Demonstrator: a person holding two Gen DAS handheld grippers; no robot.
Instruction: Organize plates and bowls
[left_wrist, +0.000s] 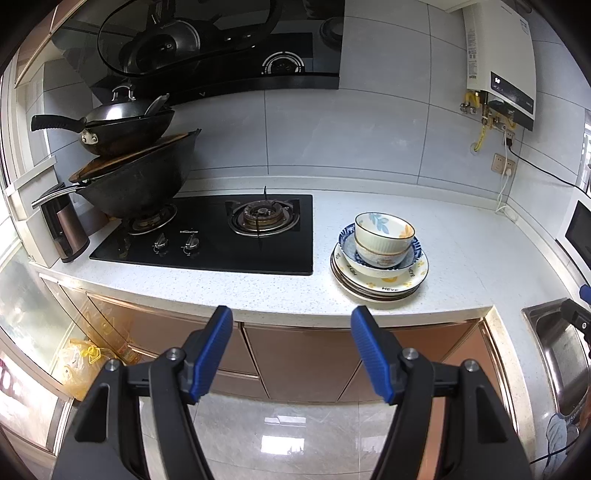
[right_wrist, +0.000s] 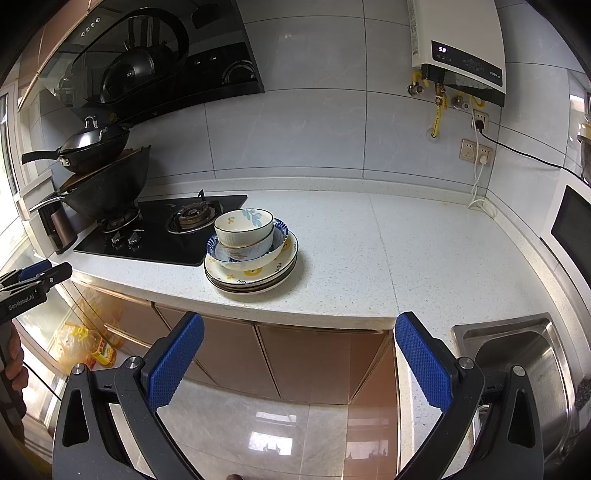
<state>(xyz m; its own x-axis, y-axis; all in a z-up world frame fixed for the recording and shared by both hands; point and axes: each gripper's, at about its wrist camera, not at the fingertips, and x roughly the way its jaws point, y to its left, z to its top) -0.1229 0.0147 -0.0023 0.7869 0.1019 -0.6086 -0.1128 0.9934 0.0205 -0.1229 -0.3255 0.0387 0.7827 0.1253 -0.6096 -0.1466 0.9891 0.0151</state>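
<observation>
The stack of white patterned ceramic bowls and plates (left_wrist: 380, 254) is placed on the speckled white countertop (left_wrist: 461, 251), ahead of both spread, empty grippers: right of the left gripper (left_wrist: 291, 354), left of the right gripper (right_wrist: 299, 365).

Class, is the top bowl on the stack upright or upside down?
Upright: the top bowl shows its open rim and pale inside, nested in the bowl beneath.

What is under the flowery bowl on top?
The flowery bowl sits nested in another bowl, inside a wide blue-rimmed bowl, all on stacked plates. The exact plate count and the lower bowls' insides are hidden.
</observation>
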